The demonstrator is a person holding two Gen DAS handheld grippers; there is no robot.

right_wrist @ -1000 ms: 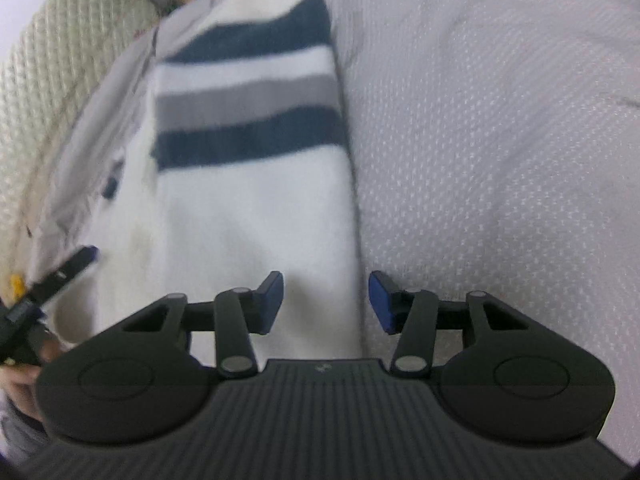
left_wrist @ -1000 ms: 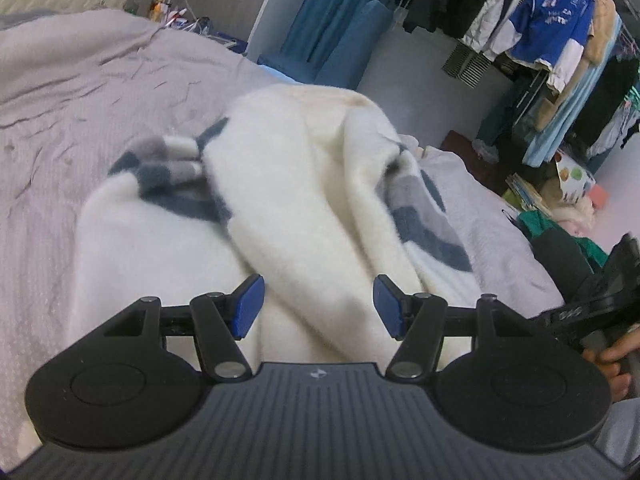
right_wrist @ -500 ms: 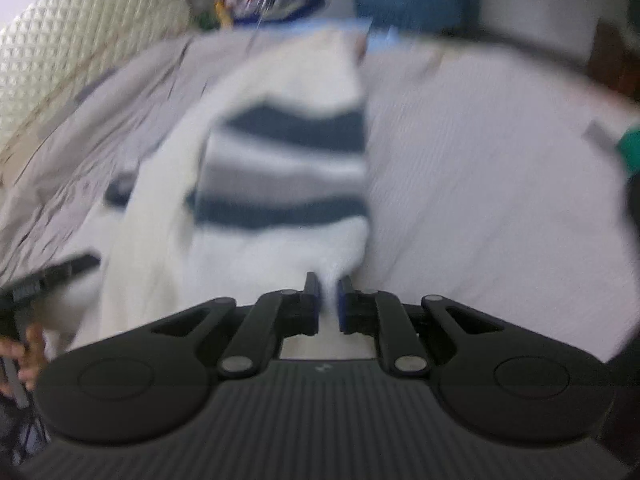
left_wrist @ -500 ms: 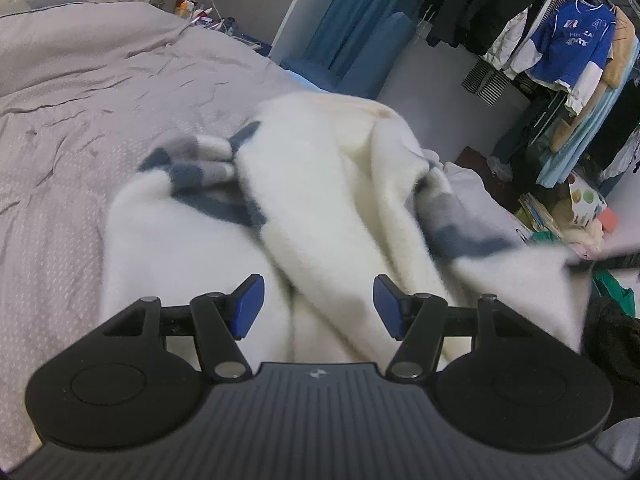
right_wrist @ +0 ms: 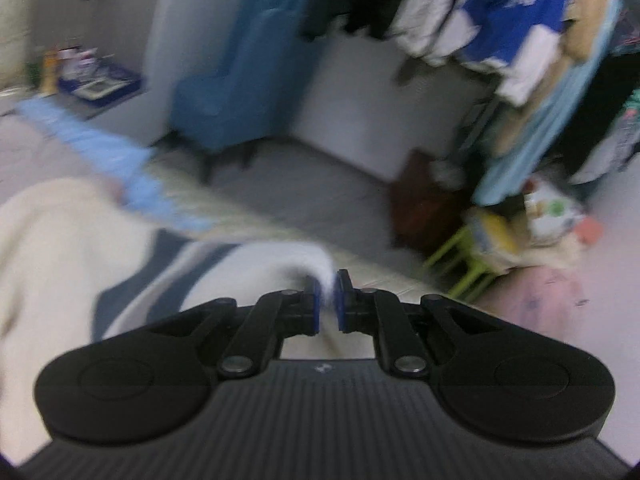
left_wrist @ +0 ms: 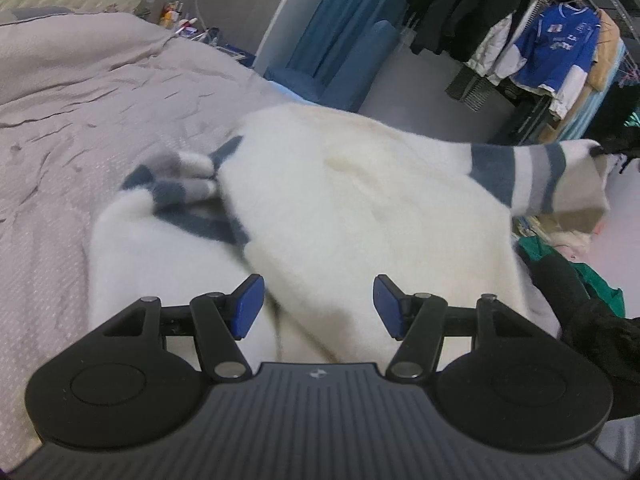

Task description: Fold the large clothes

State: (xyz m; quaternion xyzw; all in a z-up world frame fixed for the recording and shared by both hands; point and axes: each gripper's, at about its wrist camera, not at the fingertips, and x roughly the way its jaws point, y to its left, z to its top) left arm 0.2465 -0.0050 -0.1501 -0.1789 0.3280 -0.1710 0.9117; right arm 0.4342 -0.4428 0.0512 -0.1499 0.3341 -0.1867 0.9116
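Draping fluffy white sweater, blue/gray striped cuff

A grey bedspread covers the bed. A blue armchair stands against the wall. Hanging garments include a blue jersey.

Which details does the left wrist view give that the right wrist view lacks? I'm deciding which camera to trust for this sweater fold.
Only the left wrist view shows the left gripper open over the white sweater, the grey bedspread and the lifted striped sleeve. Only the right wrist view shows the right gripper shut on the sleeve's white edge, plus a green stool. Both show the sweater, the blue armchair and the blue jersey hanging on the rack.
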